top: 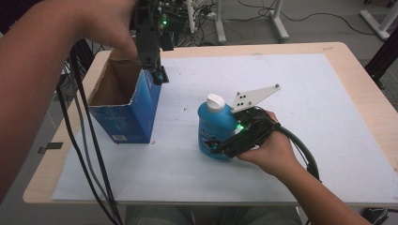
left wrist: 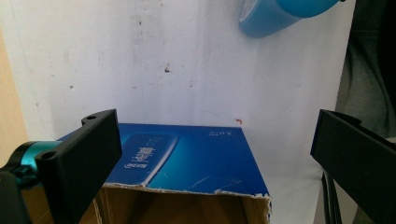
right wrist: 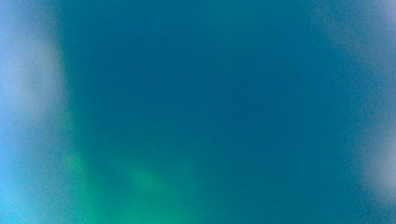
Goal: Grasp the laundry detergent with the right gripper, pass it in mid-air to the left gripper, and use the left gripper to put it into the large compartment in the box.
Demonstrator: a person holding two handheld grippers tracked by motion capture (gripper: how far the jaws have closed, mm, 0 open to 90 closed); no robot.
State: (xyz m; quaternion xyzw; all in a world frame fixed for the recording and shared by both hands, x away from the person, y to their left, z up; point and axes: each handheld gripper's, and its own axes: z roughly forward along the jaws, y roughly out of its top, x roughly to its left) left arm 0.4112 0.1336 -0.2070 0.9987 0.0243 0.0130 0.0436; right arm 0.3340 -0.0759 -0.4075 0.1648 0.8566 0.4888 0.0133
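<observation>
1. The blue bottle with its white cap stands upright on the table; I judge it rigid, slick plastic, fairly heavy with liquid, best taken around the body below the shoulder.
2. My right tool is around the bottle's lower body; I cannot tell whether its jaws press yet.
3. My left tool hangs wide open over the near corner of the open blue box, holding nothing.
</observation>
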